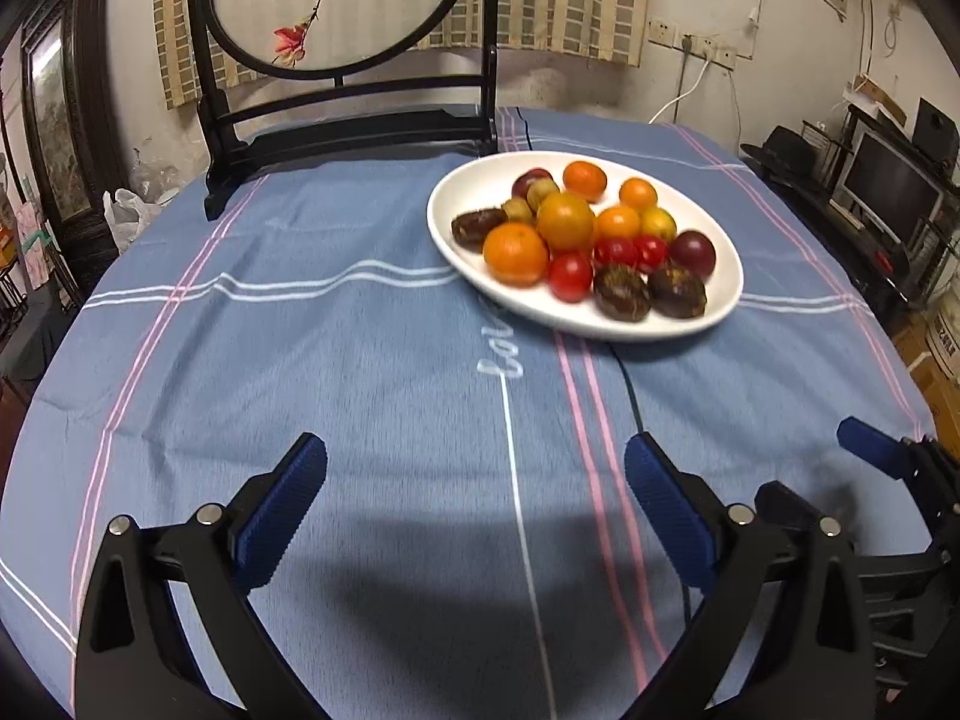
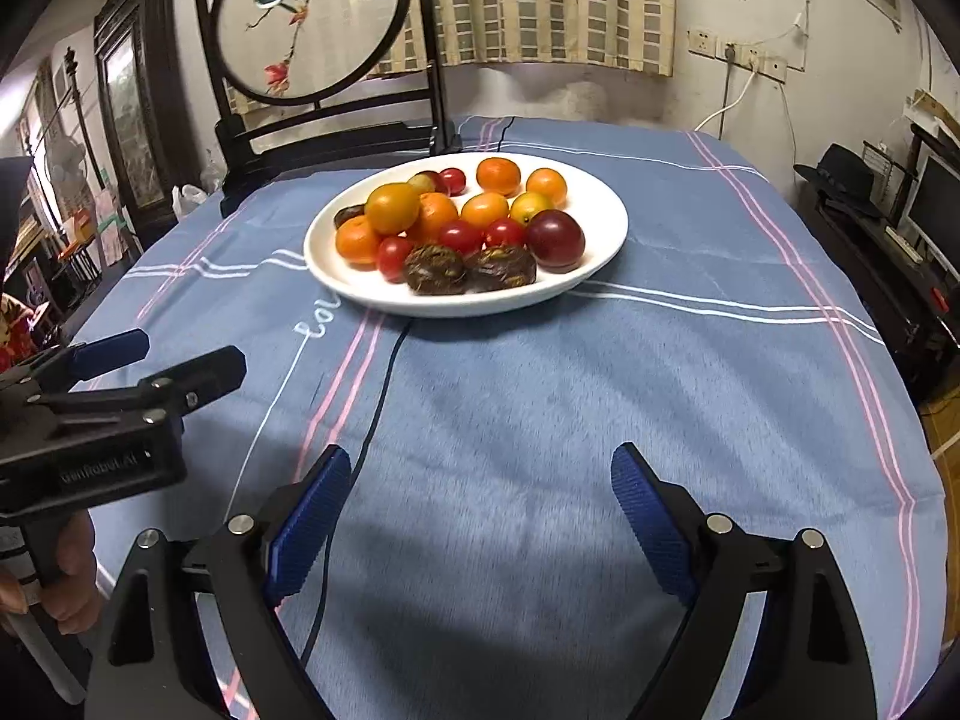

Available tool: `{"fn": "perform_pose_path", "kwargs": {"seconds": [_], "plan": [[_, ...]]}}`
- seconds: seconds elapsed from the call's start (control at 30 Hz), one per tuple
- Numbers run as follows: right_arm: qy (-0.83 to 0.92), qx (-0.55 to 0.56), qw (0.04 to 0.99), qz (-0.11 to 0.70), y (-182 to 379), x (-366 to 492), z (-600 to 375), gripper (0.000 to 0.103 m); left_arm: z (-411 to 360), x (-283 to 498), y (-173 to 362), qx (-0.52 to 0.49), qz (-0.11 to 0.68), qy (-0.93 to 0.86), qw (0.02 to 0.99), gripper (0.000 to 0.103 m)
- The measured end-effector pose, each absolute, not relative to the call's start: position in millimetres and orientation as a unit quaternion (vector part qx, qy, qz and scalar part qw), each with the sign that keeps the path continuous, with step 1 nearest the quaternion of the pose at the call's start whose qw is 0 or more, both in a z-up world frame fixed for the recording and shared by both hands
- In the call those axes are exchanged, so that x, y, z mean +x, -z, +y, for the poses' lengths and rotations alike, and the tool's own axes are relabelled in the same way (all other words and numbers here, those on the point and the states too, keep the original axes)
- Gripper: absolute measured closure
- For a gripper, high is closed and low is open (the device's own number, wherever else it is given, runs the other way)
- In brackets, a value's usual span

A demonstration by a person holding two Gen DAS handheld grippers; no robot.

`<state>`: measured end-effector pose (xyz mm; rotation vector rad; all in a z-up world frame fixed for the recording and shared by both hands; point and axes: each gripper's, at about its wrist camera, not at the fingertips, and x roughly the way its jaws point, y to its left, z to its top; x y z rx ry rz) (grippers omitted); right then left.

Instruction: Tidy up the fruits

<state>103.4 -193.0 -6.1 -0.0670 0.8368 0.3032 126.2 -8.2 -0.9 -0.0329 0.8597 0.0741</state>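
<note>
A white oval plate (image 1: 474,192) (image 2: 600,204) sits on the blue tablecloth and holds several fruits: oranges (image 1: 515,254) (image 2: 392,207), red cherry tomatoes (image 1: 570,277) (image 2: 460,236), a dark red plum (image 1: 692,252) (image 2: 555,240), two dark brown fruits (image 1: 621,292) (image 2: 435,269) and a brown date (image 1: 477,228). My left gripper (image 1: 476,456) is open and empty, well short of the plate. My right gripper (image 2: 480,468) is open and empty, also short of the plate. The left gripper shows at the left of the right wrist view (image 2: 180,354), the right gripper at the right of the left wrist view (image 1: 864,444).
A black framed round painted screen (image 1: 336,6) (image 2: 312,18) stands on the table behind the plate. A thin dark cable (image 2: 375,414) runs over the cloth from under the plate. A cabinet with a monitor (image 1: 888,186) stands to the right.
</note>
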Motion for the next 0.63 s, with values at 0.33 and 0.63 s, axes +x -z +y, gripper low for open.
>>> {"fn": "perform_pose_path", "kwargs": {"seconds": [0.33, 0.63], "plan": [[-0.153, -0.026, 0.885, 0.438, 29, 92, -194, 0.011, -11, 114, 20, -0.001, 0.421, -0.034, 0.907, 0.005], [-0.142, 0.002, 0.871, 0.469, 40, 99, -204, 0.009, -6, 123, 46, -0.016, 0.463, -0.04, 0.885, 0.005]]}}
